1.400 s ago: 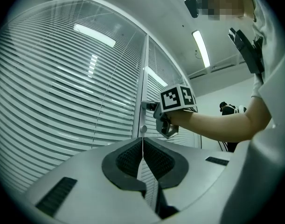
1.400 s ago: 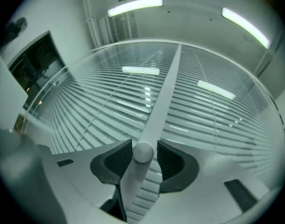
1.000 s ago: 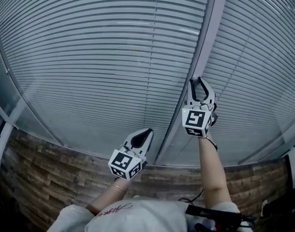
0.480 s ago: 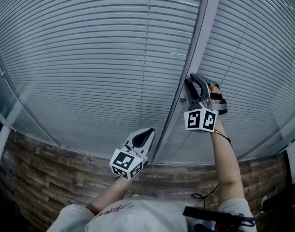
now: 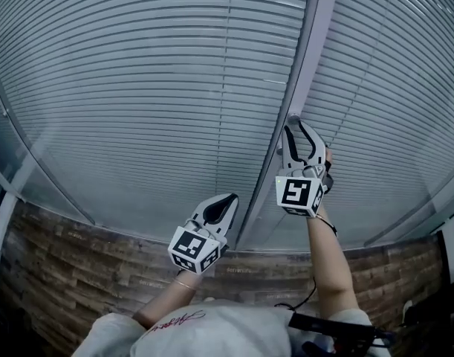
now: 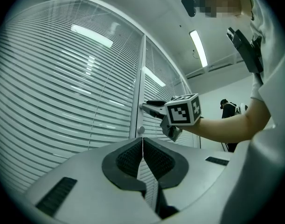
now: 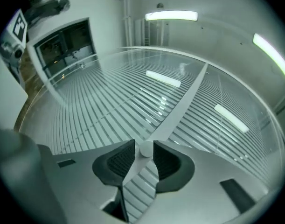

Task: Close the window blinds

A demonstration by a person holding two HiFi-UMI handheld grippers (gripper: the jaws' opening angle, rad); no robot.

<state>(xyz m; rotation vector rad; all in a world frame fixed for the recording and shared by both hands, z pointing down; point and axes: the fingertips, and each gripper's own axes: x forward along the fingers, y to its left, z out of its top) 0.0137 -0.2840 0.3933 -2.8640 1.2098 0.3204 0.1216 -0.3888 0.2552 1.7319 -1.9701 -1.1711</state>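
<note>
Right tongs [image 7: 144, 143] clamp the knob [image 7: 146, 149] (axis toward them); slats [image 5: 152, 88] run level; left tongs [image 6: 142, 141] pressed together.

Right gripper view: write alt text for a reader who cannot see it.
The right gripper has its jaws clamped on a small round white knob on the frame post between two panels of horizontal blinds.

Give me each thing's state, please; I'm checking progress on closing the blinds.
blinds: lowered, dark gaps between slats, seemingly not fully closed.
right tongs: shut on the knob.
knob: gripped from both sides.
left tongs: shut, empty.
ceiling lights: on.
</note>
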